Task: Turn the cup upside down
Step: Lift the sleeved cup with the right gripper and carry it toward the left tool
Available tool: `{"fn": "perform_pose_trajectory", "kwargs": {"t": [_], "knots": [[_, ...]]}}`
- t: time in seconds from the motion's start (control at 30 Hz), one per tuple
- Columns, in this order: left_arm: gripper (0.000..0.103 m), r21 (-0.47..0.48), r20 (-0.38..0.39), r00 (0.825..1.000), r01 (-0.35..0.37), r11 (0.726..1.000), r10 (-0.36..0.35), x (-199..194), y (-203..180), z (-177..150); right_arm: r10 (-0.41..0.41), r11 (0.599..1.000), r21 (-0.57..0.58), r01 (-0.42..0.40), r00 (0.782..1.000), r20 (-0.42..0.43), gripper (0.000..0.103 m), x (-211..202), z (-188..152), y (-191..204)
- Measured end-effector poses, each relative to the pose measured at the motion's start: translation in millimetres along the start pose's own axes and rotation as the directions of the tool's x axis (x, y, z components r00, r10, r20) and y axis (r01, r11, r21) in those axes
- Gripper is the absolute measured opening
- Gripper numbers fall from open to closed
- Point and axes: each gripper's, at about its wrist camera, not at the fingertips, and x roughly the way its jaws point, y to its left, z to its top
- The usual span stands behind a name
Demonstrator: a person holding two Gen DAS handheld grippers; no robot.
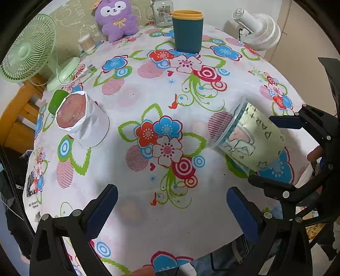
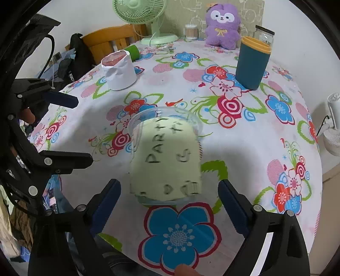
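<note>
A clear plastic cup [image 2: 165,157] with a pale green "PARTY" sleeve stands on the floral tablecloth, its wide rim toward the far side. In the left wrist view the cup [image 1: 248,138] leans at the right. My right gripper [image 2: 170,203] is open, its blue-padded fingers on either side of the cup's near end, apart from it. My left gripper [image 1: 172,210] is open and empty over the near middle of the table. The right gripper [image 1: 274,152] also shows in the left wrist view, around the cup.
A white paper-wrapped cup [image 1: 82,121] and a green cup [image 1: 56,102] sit at the left. A teal cup with a yellow rim [image 1: 188,31], a glass jar [image 1: 162,12], a purple plush toy [image 1: 116,19], a green fan [image 1: 27,46] and a white fan [image 1: 259,27] stand at the back.
</note>
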Motion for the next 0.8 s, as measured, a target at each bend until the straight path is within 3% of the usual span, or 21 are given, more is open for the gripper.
{"fn": "perform_pose_trajectory", "kwargs": {"t": [0.23, 0.47, 0.8], "knots": [[0.103, -0.014, 0.018, 1.000, 0.008, 1.000, -0.008, -11, -8, 8, -0.003, 1.000, 0.011, 0.002, 0.999, 0.034, 0.094, -23, -5, -16], [0.103, -0.081, 0.025, 0.996, 0.086, 0.993, -0.084, -14, -27, 21, -0.015, 1.000, 0.025, 0.014, 0.998, 0.053, 0.095, -48, -23, -48], [0.103, -0.269, 0.045, 0.982, 0.190, 0.944, -0.184, -7, -56, 33, -0.043, 0.999, -0.010, 0.044, 0.997, 0.058, 0.095, -53, -43, -86]]}}
